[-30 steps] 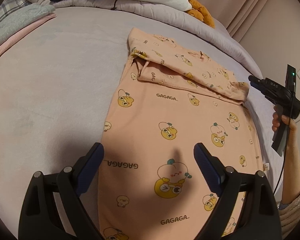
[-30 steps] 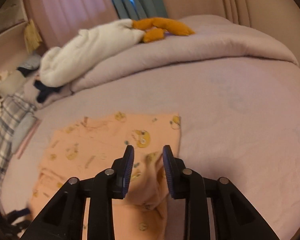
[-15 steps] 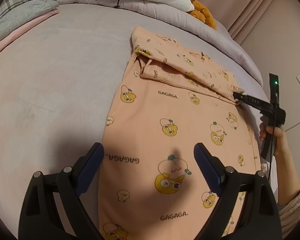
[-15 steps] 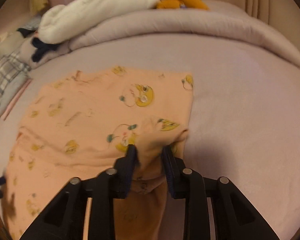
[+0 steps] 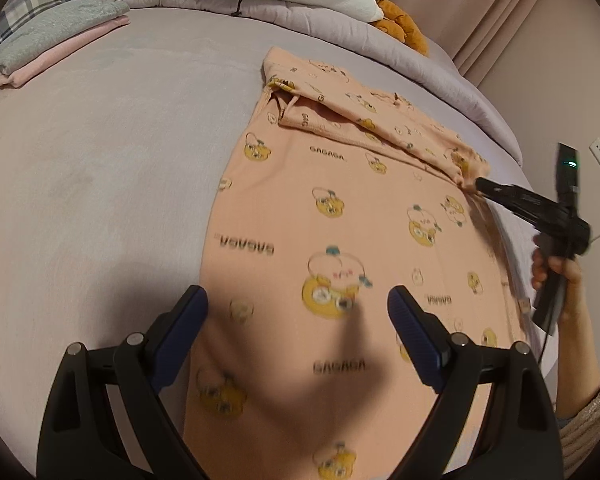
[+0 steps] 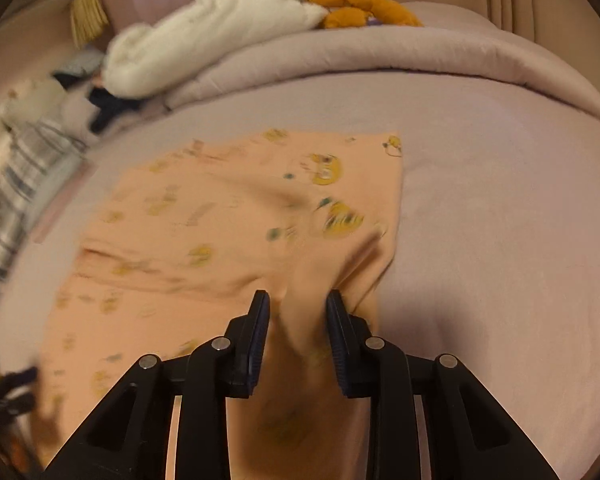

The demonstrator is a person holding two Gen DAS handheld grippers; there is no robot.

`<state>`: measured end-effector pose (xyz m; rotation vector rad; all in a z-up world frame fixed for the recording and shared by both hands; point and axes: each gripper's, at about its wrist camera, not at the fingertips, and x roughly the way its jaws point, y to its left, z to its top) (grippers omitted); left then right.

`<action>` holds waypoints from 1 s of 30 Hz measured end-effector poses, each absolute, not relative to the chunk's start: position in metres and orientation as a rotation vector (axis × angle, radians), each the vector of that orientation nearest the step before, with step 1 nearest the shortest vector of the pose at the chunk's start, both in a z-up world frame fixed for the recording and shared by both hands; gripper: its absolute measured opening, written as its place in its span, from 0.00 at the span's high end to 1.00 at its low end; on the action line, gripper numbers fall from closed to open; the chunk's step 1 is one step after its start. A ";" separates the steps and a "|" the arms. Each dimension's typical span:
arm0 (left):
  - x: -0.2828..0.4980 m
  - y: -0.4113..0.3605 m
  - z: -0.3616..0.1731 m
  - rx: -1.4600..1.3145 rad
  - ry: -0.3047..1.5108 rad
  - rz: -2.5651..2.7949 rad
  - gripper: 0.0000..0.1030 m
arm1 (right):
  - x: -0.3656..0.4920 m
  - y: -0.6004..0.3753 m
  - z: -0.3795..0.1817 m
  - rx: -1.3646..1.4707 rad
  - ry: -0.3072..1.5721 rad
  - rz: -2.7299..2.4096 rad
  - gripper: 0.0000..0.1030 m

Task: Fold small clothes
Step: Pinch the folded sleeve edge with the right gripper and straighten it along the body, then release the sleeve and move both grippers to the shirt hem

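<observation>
**Soft pyjama top, pinched at one corner of its fold**

The bed (image 5: 100, 184) carries everything: a wide, lilac, slightly plush cover that should let cloth slide without snagging. Spread across its middle lies the peach pyjama top (image 5: 340, 232), printed with yellow cartoon figures. Its far part is already doubled over toward the near side.

It looks like thin knit cotton: light, limp and not fragile. It will sag and bunch wherever it is lifted by a single point, so it is best taken at corners or along a hem, and laid down rather than dropped. The flat near half offers two such corners.

The right hand-held gripper (image 6: 298, 312) has its jaws narrowed on a bunched ridge of the folded edge, at the right side of the top. The left hand-held gripper (image 5: 298, 304) hovers above the near half with its jaws spread wide, holding nothing.
</observation>
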<state>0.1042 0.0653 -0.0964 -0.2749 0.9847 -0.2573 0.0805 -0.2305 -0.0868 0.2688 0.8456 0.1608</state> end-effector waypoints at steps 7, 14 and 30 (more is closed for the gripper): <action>0.081 0.072 -0.097 -0.283 0.987 -0.239 0.11 | 0.002 -0.238 -0.090 0.380 0.837 0.220 0.60; 0.060 0.078 -0.094 -0.302 0.973 -0.219 0.11 | -0.042 -0.248 -0.106 0.483 0.904 0.230 0.53; 0.045 0.092 -0.097 -0.346 0.976 -0.207 0.11 | -0.076 -0.235 -0.112 0.514 0.950 0.320 0.53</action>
